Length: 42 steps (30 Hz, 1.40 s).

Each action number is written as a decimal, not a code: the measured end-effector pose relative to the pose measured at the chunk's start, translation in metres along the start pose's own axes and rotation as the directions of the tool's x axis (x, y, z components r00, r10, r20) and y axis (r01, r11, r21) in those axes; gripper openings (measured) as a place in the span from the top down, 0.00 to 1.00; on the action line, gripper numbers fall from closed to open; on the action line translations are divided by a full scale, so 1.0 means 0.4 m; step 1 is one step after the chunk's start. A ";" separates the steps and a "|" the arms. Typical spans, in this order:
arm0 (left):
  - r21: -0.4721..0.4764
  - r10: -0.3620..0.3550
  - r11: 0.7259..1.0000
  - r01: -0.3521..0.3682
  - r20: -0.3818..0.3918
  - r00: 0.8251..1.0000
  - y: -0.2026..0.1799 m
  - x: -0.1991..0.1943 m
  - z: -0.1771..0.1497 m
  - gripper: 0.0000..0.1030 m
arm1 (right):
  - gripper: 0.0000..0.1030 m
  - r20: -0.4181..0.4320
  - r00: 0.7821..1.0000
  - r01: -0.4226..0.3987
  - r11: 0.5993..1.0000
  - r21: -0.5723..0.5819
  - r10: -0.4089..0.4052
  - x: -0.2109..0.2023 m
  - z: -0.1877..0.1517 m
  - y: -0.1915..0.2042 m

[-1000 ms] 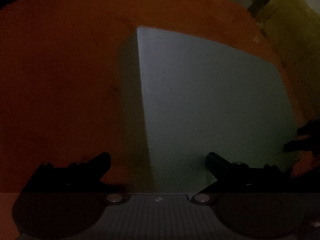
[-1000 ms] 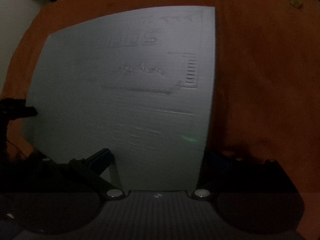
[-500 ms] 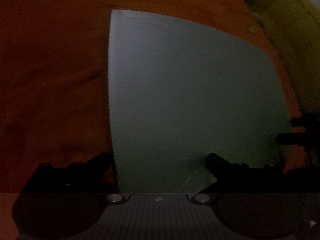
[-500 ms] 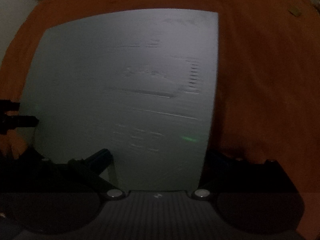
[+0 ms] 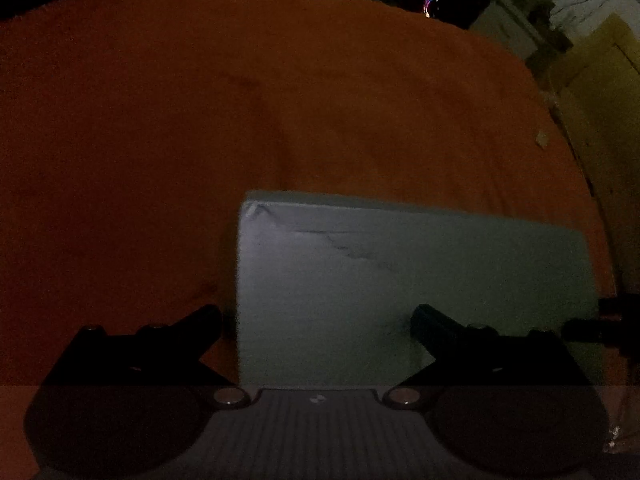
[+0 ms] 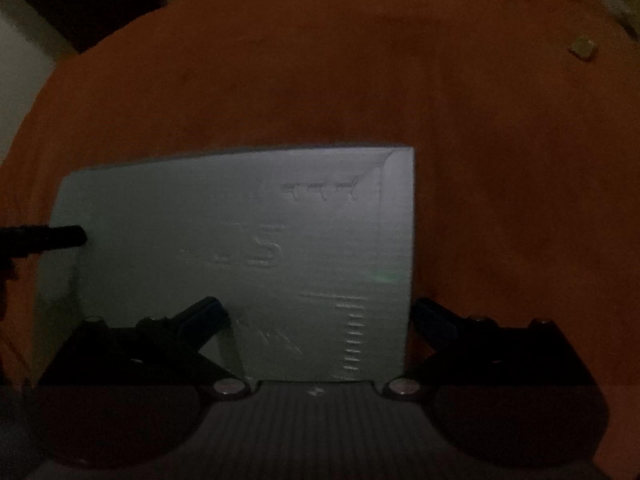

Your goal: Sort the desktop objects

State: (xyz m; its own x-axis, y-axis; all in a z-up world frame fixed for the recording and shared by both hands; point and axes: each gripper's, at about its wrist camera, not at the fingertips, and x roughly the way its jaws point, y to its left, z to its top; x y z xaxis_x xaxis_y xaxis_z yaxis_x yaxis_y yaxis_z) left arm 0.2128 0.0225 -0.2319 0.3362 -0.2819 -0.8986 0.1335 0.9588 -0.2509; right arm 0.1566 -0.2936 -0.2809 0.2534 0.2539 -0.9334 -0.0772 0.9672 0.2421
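A pale grey box (image 5: pixel 400 284) fills the lower centre of both dim views, over the orange cloth (image 5: pixel 200 120). The left gripper (image 5: pixel 316 316) and right gripper (image 6: pixel 320 312) each straddle one of its corners with fingers spread, though actual contact is unclear. Sorting looks barely begun: I see no destination, only a small scrap (image 6: pixel 583 47) upper right.

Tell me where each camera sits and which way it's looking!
Left wrist: sits on the left gripper, looking forward and down along its two fingers at the left end of the box on the orange cloth; the fingers straddle the box's left edge.
Right wrist: sits on the right gripper, looking at the box's right end, which has raised lettering; its fingers straddle the right edge.
Shared: both see the same box and cloth, and each shows the other gripper's dark tip at the box's far side.
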 end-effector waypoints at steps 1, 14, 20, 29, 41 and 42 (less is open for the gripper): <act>0.000 0.004 1.000 -0.004 0.001 1.000 -0.005 0.002 -0.002 0.00 | 0.00 0.001 1.000 0.004 1.000 0.007 -0.004 -0.003 -0.001 -0.002; 0.230 0.184 0.956 -0.180 0.003 0.983 -0.084 -0.155 -0.172 0.01 | 0.00 -0.002 0.986 0.166 0.986 -0.034 -0.166 -0.040 -0.070 0.068; -0.038 0.011 0.999 -0.015 -0.115 0.993 0.055 -0.108 -0.217 0.00 | 0.00 0.019 0.993 0.120 0.993 0.020 -0.120 -0.023 -0.110 0.047; 0.117 0.099 0.989 -0.094 -0.041 0.994 0.002 -0.146 -0.253 0.00 | 0.00 0.027 0.976 0.216 0.976 -0.034 -0.215 -0.033 -0.112 0.117; 0.082 0.229 0.963 -0.257 0.255 0.939 -0.188 -0.624 -0.291 0.00 | 0.00 0.377 0.910 0.185 0.983 0.002 -0.172 -0.449 -0.176 0.335; 0.062 0.271 0.953 -0.298 0.273 0.923 -0.210 -0.672 -0.317 0.00 | 0.00 0.409 0.898 0.179 0.984 -0.006 -0.161 -0.488 -0.200 0.360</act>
State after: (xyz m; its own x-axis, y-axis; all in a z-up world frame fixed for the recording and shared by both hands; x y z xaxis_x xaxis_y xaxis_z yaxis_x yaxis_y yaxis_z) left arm -0.0072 0.0224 -0.0150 0.6013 -0.0102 -0.7990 0.0845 0.9951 0.0509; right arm 0.0187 -0.2050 -0.0851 0.6346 0.0762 -0.7691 -0.0360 0.9970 0.0691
